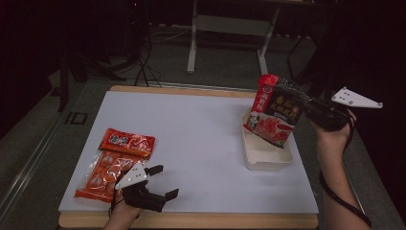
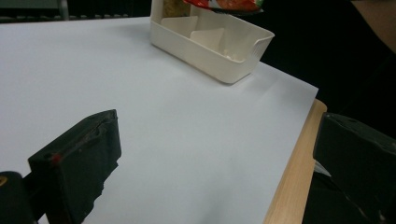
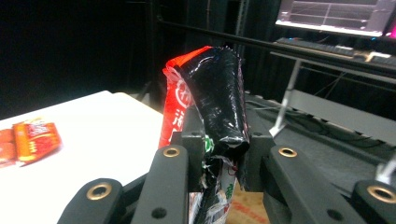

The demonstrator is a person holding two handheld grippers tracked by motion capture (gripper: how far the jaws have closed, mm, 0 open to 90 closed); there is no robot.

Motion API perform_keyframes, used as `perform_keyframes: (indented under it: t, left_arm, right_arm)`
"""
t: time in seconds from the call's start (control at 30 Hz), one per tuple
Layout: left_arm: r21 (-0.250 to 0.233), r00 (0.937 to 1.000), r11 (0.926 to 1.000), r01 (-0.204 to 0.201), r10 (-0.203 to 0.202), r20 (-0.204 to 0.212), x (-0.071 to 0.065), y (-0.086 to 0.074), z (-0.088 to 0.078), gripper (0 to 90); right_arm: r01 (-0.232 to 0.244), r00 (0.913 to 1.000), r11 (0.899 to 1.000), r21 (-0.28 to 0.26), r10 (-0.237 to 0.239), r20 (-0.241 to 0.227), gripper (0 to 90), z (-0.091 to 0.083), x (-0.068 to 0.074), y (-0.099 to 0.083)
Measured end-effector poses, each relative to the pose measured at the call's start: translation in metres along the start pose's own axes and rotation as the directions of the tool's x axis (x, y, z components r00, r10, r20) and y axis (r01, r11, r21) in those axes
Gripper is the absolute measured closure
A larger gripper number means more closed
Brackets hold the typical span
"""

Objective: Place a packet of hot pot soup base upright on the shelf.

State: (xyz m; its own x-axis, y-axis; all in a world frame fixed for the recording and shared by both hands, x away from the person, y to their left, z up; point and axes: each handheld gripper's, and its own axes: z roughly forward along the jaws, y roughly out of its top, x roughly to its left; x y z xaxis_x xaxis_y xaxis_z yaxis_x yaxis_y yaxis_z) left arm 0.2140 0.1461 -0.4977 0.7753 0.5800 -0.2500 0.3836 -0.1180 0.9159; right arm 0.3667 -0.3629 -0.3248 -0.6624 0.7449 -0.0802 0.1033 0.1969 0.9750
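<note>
Right gripper (image 1: 306, 108) pinching the red-and-black sauce packet (image 1: 277, 112) by its edge, jaws pressed against the foil on both sides, as seen from the right gripper view (image 3: 219, 154). Packet (image 3: 210, 102) held tilted above the white tray (image 1: 261, 158), lower corner over the tray's far end; contact with the tray impossible to confirm. Grip at the edge judged to leave the bulk of the packet free to slide down into the tray. Tray standing at the right side of the white sheet (image 1: 191, 134), near its edge.

Left gripper (image 1: 155, 184) low at the near edge of the sheet, jaws spread, nothing between them; confirmed in the left gripper view (image 2: 210, 163), with the tray (image 2: 233, 70) well apart ahead. Two orange snack packets (image 1: 115, 163) lying just beside the left gripper, overlapping, flat on the sheet. Position judged as readiness for the next pick.
</note>
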Motion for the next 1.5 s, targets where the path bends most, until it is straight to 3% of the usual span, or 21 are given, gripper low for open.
perform_keyframes:
  t: [0.23, 0.4, 0.73, 0.83, 1.07, 1.5]
  left_arm:
    - [-0.015, 0.9998, 0.9997, 0.019, -0.019, 0.010, 0.001, -0.002, -0.002, 1.7]
    - [-0.018, 0.9995, 0.9995, 0.025, -0.025, 0.017, 0.000, -0.004, -0.002, 1.7]
    - [-0.006, 0.9994, 0.9997, 0.022, -0.022, 0.025, -0.001, -0.006, 0.000, 1.7]
    - [-0.004, 0.9994, 0.9997, 0.025, -0.025, 0.025, -0.001, -0.006, 0.000, 1.7]
    - [0.000, 0.9993, 0.9997, 0.025, -0.025, 0.028, -0.001, -0.007, 0.000, 1.7]
    - [-0.005, 0.9991, 0.9994, 0.033, -0.033, 0.026, 0.000, -0.009, 0.000, 1.7]
  right_arm:
    - [0.034, 0.9994, 0.999, 0.005, -0.034, 0.011, 76.1, 0.011, -0.015, -0.003]
    - [0.046, 0.9989, 0.999, -0.016, -0.046, -0.006, 75.9, 0.019, -0.026, -0.008]
    - [0.061, 0.9975, 0.998, 0.010, -0.061, -0.035, 75.9, 0.037, -0.040, -0.021]
    - [0.078, 0.9964, 0.997, 0.026, -0.078, -0.034, 75.9, 0.042, -0.040, -0.024]
    - [0.160, 0.9871, 0.983, 0.094, -0.159, -0.018, 75.9, 0.056, -0.032, -0.031]
    - [0.129, 0.9872, 0.987, 0.091, -0.119, -0.106, 74.8, 0.068, -0.027, -0.035]
